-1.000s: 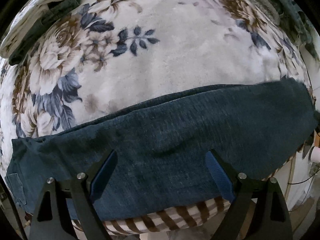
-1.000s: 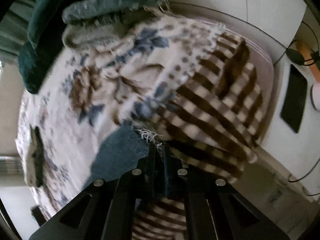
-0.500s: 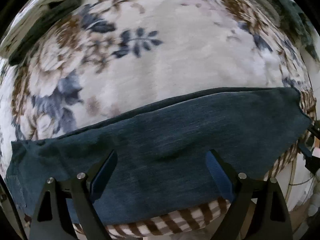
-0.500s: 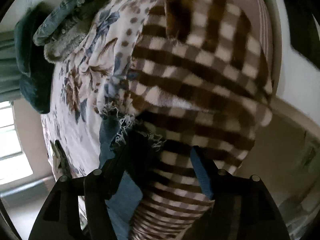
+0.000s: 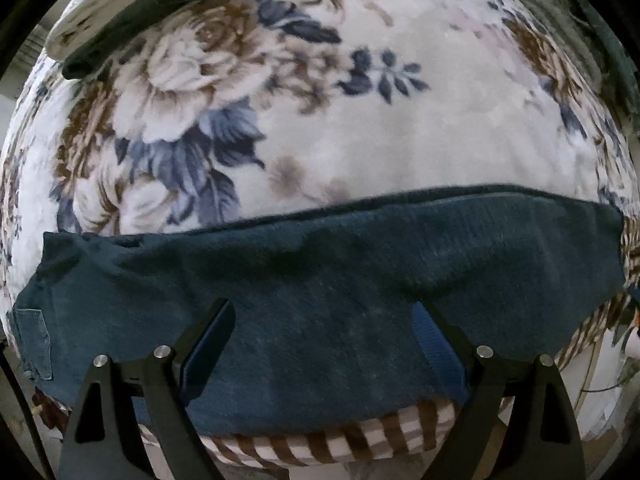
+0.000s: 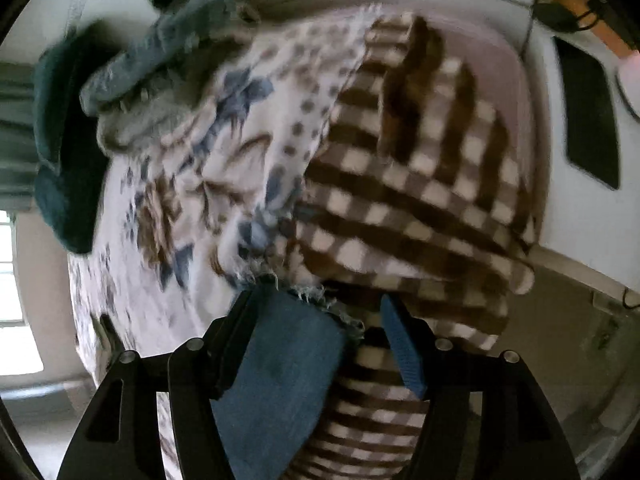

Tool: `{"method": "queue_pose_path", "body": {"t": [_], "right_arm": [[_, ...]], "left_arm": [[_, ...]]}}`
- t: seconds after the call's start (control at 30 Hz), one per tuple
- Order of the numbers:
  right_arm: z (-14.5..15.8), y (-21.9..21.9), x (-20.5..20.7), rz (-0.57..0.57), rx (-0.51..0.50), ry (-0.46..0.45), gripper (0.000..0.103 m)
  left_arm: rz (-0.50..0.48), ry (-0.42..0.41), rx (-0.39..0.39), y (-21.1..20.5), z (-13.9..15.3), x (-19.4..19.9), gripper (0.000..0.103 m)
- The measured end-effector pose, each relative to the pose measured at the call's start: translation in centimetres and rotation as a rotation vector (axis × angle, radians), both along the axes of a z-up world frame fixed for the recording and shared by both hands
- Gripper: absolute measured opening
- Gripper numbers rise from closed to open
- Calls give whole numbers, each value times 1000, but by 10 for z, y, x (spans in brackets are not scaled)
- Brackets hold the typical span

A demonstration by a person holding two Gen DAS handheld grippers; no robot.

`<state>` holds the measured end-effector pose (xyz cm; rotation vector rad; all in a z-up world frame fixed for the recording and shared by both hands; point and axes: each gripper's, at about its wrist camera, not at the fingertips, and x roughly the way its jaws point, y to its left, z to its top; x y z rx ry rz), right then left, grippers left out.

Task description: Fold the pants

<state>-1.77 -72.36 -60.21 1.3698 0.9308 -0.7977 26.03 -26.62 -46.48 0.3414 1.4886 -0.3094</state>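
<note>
Left wrist: left gripper (image 5: 322, 334) wide open w/ nothing held, hanging over the jeans (image 5: 320, 288), which lie flat in a long band across the near edge of the floral blanket (image 5: 360, 140), running past both fingers. Right wrist: right gripper (image 6: 316, 328) partway open, not clamping; frayed jeans hem (image 6: 280, 356) lies btwn its fingers nearer the left one, checked blanket (image 6: 420, 208) ahead & right

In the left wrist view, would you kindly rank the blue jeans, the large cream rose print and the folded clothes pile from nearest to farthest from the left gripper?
1. Blue jeans: directly beneath the left gripper.
2. Large cream rose print: further up the blanket, left of centre.
3. Folded clothes pile: far top-left corner.
</note>
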Motion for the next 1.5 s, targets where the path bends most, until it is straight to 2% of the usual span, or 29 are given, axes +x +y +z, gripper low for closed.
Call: {"method": "queue_pose_path", "body": {"t": [0.1,0.17,0.2,0.23,0.27,0.33,0.4,0.5,0.57,0.6,0.67,0.7,0.73,0.77,0.8,0.83,0.9,0.93,1.03,1.17,1.2,1.23,1.27,1.33,1.43,1.5], "right_arm": [[-45,6,12,76,155,2,67],[-68,10,14,53,196,-35,67],[-67,11,14,31,156,-55,57],[-63,11,18,42,115,-66,28],[-49,14,29,111,41,-44,18],[-29,20,38,185,-52,-28,12],[-2,24,38,218,-142,-30,10],[36,21,31,179,-246,-98,8],[43,15,34,183,-270,-127,8],[37,11,37,173,-268,-109,8],[6,0,41,174,-194,-91,9],[-26,-10,39,167,-75,-82,12],[-40,-13,40,146,-8,-95,12],[-59,-18,30,91,81,-148,13],[-70,-22,16,13,151,-243,16],[-75,-23,6,-27,190,-318,28],[-80,-23,-6,-50,217,-406,49],[-80,-22,-8,-45,216,-428,52],[-89,-13,3,-2,251,-499,52],[-103,-5,30,62,252,-468,52],[-101,-5,39,90,223,-445,49],[-98,-2,46,111,191,-414,19],[-90,-4,50,137,135,-350,8],[-80,-8,50,131,87,-280,8],[-82,-13,45,85,131,-277,8],[-82,-14,51,125,149,-277,12]], "left_arm": [[18,1,-1,5,-1,6,90],[23,-1,-1,7,-1,9,90],[19,-7,1,7,-1,11,90],[15,-11,0,9,1,11,90],[8,-19,-2,8,3,13,90],[-8,-31,-2,6,6,15,90],[-24,-28,-1,2,6,14,90],[-21,-25,2,1,2,13,90],[-25,-35,12,1,-1,11,90],[-26,-34,22,2,-5,10,90],[-19,-25,38,3,-17,12,90],[-15,-19,41,3,-21,12,90],[-12,-7,44,5,-25,12,90],[-9,-1,44,5,-27,11,90],[-6,2,37,6,-28,11,90],[-6,2,32,6,-29,10,90],[-10,5,19,7,-31,8,90],[-12,10,14,8,-33,9,90],[-3,34,2,10,-44,1,90],[1,42,2,9,-58,0,90],[4,44,1,9,-61,0,90],[6,46,0,10,-62,0,90],[15,49,-5,12,-60,0,90],[32,36,-5,22,-51,6,90],[103,-8,3,49,-36,14,90],[155,-16,5,68,-32,20,90]]}}
